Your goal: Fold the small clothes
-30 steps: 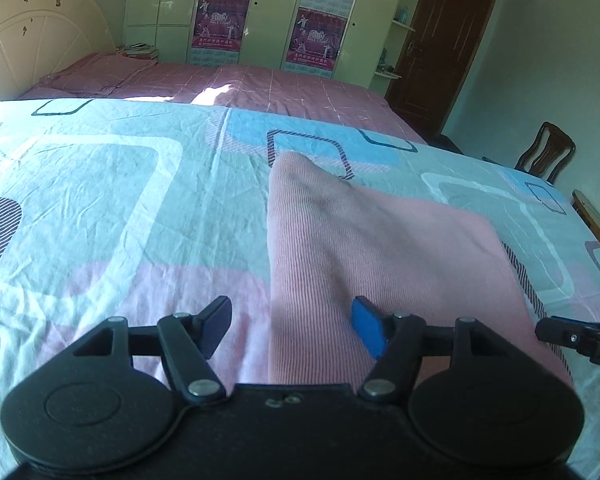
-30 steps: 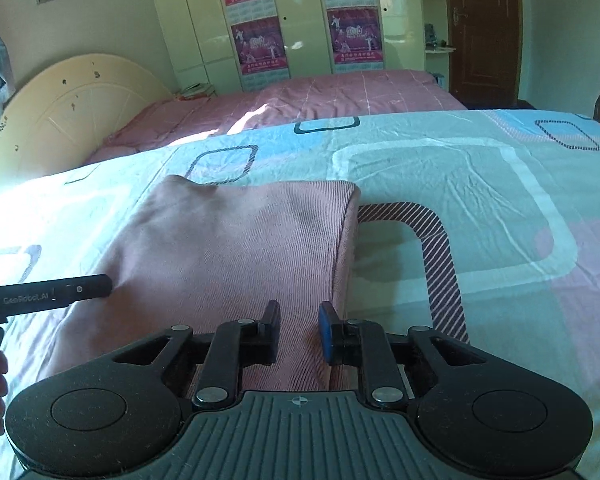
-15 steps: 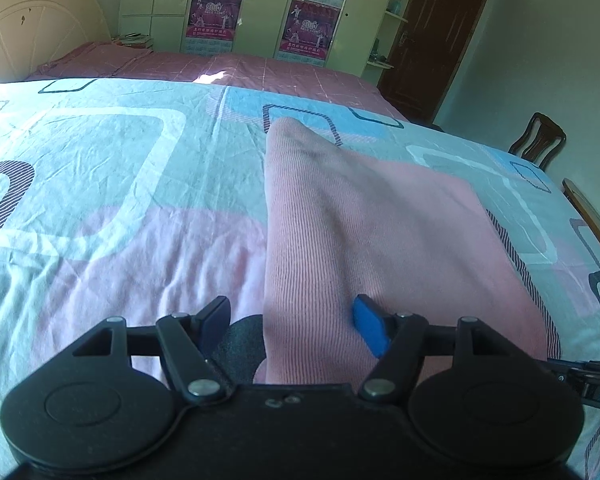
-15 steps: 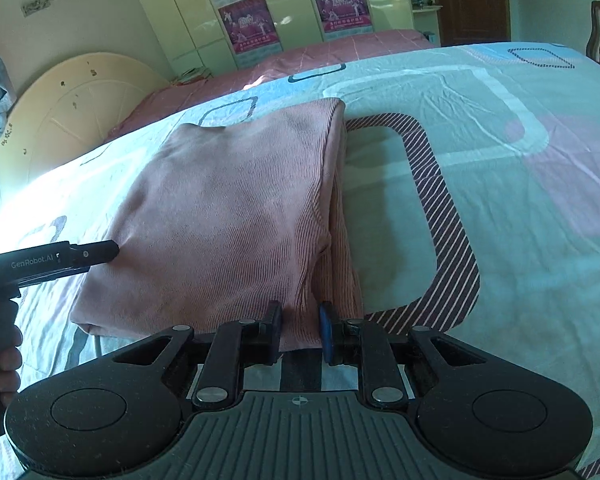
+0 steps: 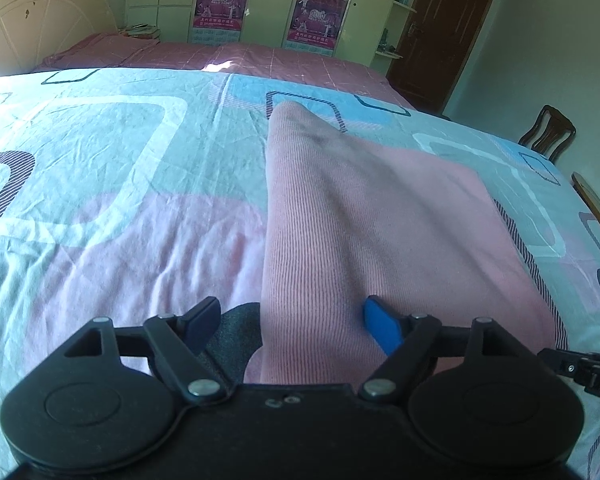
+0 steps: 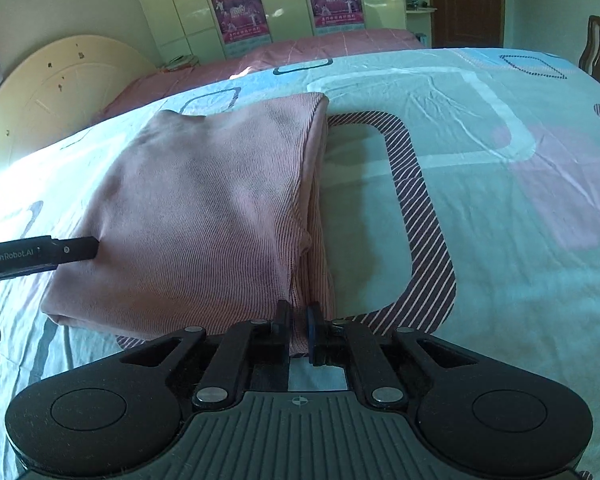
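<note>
A pink ribbed garment [image 5: 380,216] lies folded on the patterned bedsheet [image 5: 100,168]; its near edge is lifted. My left gripper [image 5: 292,320] is open, its jaws wide apart, with the garment's near left corner lying between them. My right gripper [image 6: 298,320] is shut on the garment's near right corner [image 6: 300,300] and holds it just above the sheet. The garment [image 6: 204,216] fills the left of the right wrist view, where the left gripper's finger [image 6: 72,250] touches its left side.
A second bed with a pink cover [image 5: 240,60] and a cream headboard [image 5: 32,20] stands behind. Cupboards with posters [image 5: 316,16] line the far wall. A dark door [image 5: 444,28] and a wooden chair [image 5: 548,132] are on the right.
Both grippers have risen and drawn back with the garment's near edge; the garment now looks lifted and nearer. The right gripper stays shut on the fabric. The left jaws stay open.
</note>
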